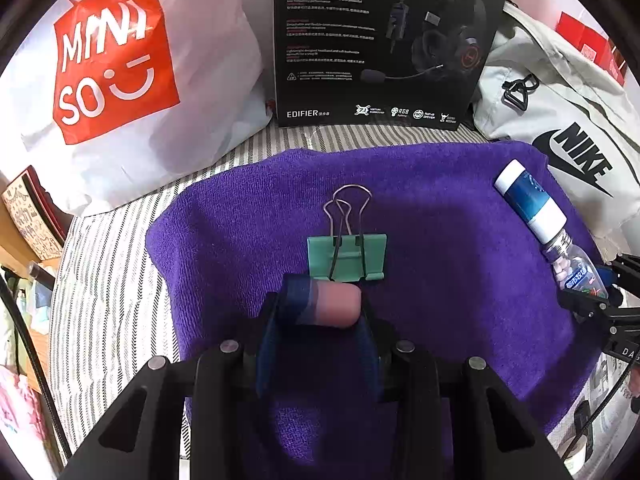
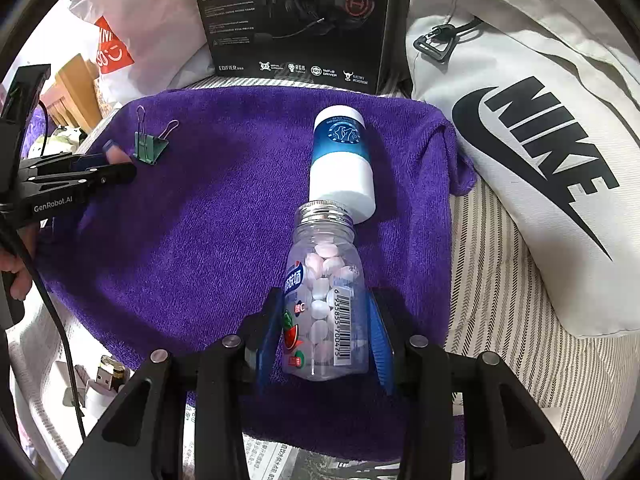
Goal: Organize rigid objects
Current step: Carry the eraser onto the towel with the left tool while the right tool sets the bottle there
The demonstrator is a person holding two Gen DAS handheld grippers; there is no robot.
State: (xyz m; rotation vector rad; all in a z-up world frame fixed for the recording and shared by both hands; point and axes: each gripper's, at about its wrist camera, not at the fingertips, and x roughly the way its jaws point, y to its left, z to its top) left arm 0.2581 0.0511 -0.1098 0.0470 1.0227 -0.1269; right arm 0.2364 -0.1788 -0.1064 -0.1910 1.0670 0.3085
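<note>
A purple towel (image 1: 440, 216) (image 2: 208, 208) lies on a striped bed. My left gripper (image 1: 320, 304) is shut on a pink eraser with a blue sleeve (image 1: 332, 306), held just in front of a green binder clip (image 1: 347, 258) that lies on the towel. The clip (image 2: 150, 148) and left gripper (image 2: 116, 162) also show in the right wrist view. My right gripper (image 2: 324, 320) is shut on a clear candy bottle (image 2: 326, 300) full of tablets. Its open mouth touches a white and blue container (image 2: 342, 160) lying on the towel; both appear in the left view (image 1: 530, 196).
A black Edifier headset box (image 1: 384, 40) stands behind the towel. A white Miniso bag (image 1: 120, 72) lies to the left, a white Nike bag (image 2: 532, 152) to the right. A USB plug (image 2: 106, 376) and papers lie near the front left.
</note>
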